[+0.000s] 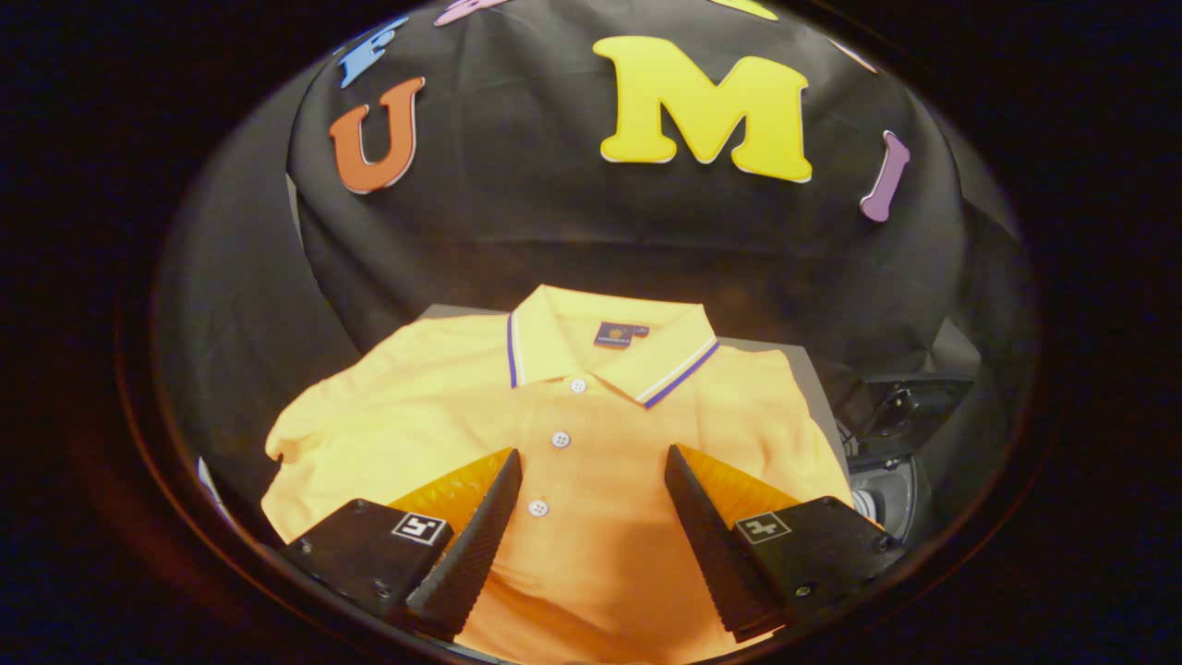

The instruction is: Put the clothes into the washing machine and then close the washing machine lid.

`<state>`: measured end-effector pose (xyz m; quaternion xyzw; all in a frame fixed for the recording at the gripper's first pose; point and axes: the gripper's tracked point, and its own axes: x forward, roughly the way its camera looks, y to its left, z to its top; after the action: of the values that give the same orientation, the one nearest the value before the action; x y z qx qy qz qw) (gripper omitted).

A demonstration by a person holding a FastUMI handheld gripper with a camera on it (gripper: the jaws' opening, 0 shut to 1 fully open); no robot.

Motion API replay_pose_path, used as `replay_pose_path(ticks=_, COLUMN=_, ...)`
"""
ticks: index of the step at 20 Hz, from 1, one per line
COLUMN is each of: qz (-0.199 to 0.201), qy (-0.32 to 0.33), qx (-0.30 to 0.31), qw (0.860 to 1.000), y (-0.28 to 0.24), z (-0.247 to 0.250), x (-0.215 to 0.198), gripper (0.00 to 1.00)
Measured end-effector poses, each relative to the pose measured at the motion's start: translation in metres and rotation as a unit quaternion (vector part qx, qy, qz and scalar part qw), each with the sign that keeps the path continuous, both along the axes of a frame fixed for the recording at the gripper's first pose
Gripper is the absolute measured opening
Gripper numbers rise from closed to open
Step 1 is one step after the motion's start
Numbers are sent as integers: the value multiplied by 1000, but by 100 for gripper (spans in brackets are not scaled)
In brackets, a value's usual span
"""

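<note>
A yellow polo shirt (591,434) lies spread flat beneath and ahead of the gripper (593,457), front side up; its body runs back under the fingers and its collar sits beyond the tips. The gripper's two fingers stand wide apart, open and holding nothing; whether the tips touch the cloth I cannot tell.

The button placket (559,441) runs up through the gap between the fingers, a little nearer the left finger (476,536) than the right finger (706,536); one white button lies between the fingers close by the left one, a second just ahead of the tips, a third farther ahead at the base of the collar. The collar (609,346) lies folded open beyond the tips, edged with a blue and white stripe; a small dark label (617,334) shows inside the neck.

One short sleeve (305,434) spreads out past the left finger, ahead of it and well to its outer side; the cloth there is slightly rumpled. The shirt's other shoulder reaches out past the right finger.

The shirt rests on a grey surface (794,356), which shows as a thin strip beyond the collar and shoulder. Out past the right finger, beside the shirt's edge, sits a dark piece of equipment (900,443); I cannot tell what it is.
</note>
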<state>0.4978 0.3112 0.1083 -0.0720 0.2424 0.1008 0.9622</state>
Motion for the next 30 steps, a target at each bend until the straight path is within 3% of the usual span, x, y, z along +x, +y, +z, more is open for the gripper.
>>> replay_pose_path(ticks=4, qz=-14, qy=-3, qx=15, qw=1000, y=5, z=-3, x=2, gripper=96)
replay_pose_path(ticks=9, qz=12, qy=-1, qx=-6, qw=1000, y=8, z=-5, x=0, gripper=93)
replay_pose_path(ticks=11, qz=34, qy=4, qx=-6, qw=999, y=14, z=-6, x=0, gripper=82)
replay_pose_path(ticks=16, qz=76, qy=-11, qx=-12, qw=997, y=17, z=-4, x=-1, gripper=18)
replay_pose_path(ticks=18, qz=88, qy=-1, qx=12, qw=996, y=17, z=-6, x=-5, gripper=9)
replay_pose_path(ticks=24, qz=83, qy=-4, qx=49, qw=995, y=-6, z=8, x=-34, gripper=5)
replay_pose_path(ticks=30, qz=65, qy=-78, qx=94, qw=990, y=-26, z=84, x=-77, gripper=5)
